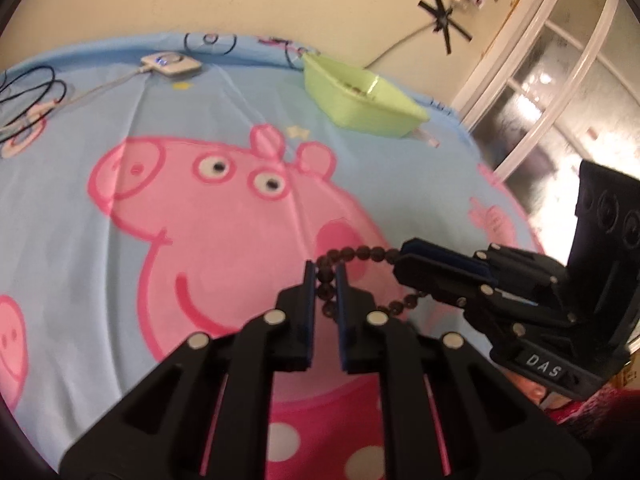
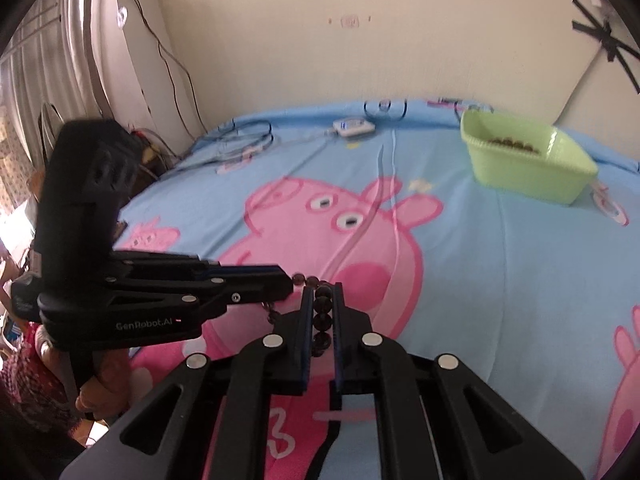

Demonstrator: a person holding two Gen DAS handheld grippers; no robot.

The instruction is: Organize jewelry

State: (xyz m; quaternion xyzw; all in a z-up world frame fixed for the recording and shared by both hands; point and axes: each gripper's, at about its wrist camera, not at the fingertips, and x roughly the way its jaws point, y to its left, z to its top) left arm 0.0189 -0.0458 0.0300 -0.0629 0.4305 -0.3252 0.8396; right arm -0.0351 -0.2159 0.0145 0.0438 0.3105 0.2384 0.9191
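Hidden: I can't make out the dark bits inside the green basket (image 2: 528,168) at the bed's far right edge.
Views differ: only my right camera shows the curtain (image 2: 80,40).
Left gripper (image 1: 326,276): nearly closed, pinching the bead bracelet (image 1: 360,254).
Right gripper (image 2: 322,300): clamped on the same bracelet, beads strung between both above the bedsheet (image 1: 100,240).

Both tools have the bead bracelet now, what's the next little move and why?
Probably carry the bead bracelet toward the green basket. The left tool and right tool both grip it above the blanket, and beads already lie in that basket.
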